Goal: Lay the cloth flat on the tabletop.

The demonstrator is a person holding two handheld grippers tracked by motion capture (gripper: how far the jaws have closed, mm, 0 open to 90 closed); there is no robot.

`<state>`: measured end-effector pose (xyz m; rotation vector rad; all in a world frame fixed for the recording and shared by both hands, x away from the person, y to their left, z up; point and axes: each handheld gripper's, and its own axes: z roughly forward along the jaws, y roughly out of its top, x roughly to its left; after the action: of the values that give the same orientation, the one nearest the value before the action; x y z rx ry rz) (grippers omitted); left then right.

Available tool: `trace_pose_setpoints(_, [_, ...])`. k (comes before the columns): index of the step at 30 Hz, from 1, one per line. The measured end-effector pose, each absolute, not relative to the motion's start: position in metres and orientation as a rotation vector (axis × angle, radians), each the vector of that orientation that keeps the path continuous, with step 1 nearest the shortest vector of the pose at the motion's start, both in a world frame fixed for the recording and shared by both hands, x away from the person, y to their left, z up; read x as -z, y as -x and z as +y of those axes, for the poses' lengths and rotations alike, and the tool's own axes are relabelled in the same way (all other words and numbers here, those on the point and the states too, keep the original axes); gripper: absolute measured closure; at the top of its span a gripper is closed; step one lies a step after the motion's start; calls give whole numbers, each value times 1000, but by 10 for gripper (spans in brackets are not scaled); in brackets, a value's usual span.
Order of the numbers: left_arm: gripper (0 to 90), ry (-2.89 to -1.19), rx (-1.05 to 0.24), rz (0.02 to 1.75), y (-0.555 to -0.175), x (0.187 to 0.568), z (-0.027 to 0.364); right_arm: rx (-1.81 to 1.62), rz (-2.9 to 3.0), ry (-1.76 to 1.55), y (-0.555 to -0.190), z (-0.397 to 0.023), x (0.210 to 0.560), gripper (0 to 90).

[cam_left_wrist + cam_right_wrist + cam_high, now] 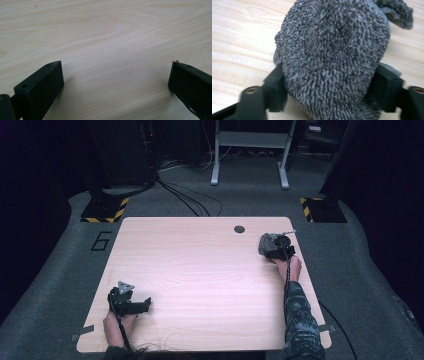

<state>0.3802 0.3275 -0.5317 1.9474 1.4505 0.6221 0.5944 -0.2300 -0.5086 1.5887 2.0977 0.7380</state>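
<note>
Now a grey fuzzy cloth point(332, 57) is pinched by the right gripper point(329, 87).
It is bunched at the table's point(200, 270) far right; the left gripper point(116, 80) is held spread over bare wood.

We wear a dark mottled sleeve point(301, 312) on our right arm. Each hand carries a black gripper: the left gripper point(131, 303) has a grey three-cornered plate point(125, 286) on top and a black cable point(121, 332). Its jaws are flat black blocks with small screw holes. The right gripper point(278, 247) trails a black cable too.
</note>
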Motion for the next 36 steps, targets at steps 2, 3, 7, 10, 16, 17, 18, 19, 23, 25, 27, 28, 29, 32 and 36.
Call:
trace_pose_setpoints(2, [0,-1947,-622,1451,-380,532,328,-743,2098,-1588,-594,-231,508,351])
trace_pose_setpoints(3, [0,-1948,-622,1450,-380,532,328,-752,2093,-1587,-594,-231,508,396])
trace_pose_setpoints(7, [0,-1947,-622,1451,-380,532,327,-763,2069,-1595,-593,-234,507,556])
trace_pose_setpoints(10, [0,-1947,-622,1451,-380,532,328,-770,2075,-1574,-593,-235,507,634])
trace_pose_setpoints(16, [0,-1948,-622,1450,-380,532,328,-845,2045,-1569,-588,-235,499,694])
trace_pose_setpoints(17, [0,-1948,-622,1450,-380,532,328,-872,2040,-1553,-585,-232,493,695])
trace_pose_setpoints(18, [0,-1948,-622,1450,-380,532,328,-872,2040,-1553,-585,-232,493,695])
trace_pose_setpoints(19, [0,-1948,-622,1450,-380,532,328,-894,2041,-1544,-583,-230,489,695])
trace_pose_setpoints(23, [0,-1947,-622,1450,-380,532,328,-974,2044,-1468,-570,-223,467,694])
trace_pose_setpoints(25, [0,-1947,-622,1450,-380,532,328,-989,2043,-1463,-567,-221,463,694])
trace_pose_setpoints(27, [0,-1948,-620,1452,-380,532,327,-1004,2047,-1426,-559,-218,456,694])
trace_pose_setpoints(28, [0,-1948,-620,1452,-380,532,327,-1013,2054,-1414,-556,-216,453,694])
trace_pose_setpoints(29, [0,-1948,-621,1452,-380,532,327,-1018,2060,-1400,-552,-214,451,693])
trace_pose_setpoints(32, [0,-1948,-623,1450,-380,532,328,-1037,2081,-1361,-541,-208,445,693])
trace_pose_setpoints(36, [0,-1948,-622,1450,-380,532,328,-1088,2105,-1311,-525,-198,438,693])
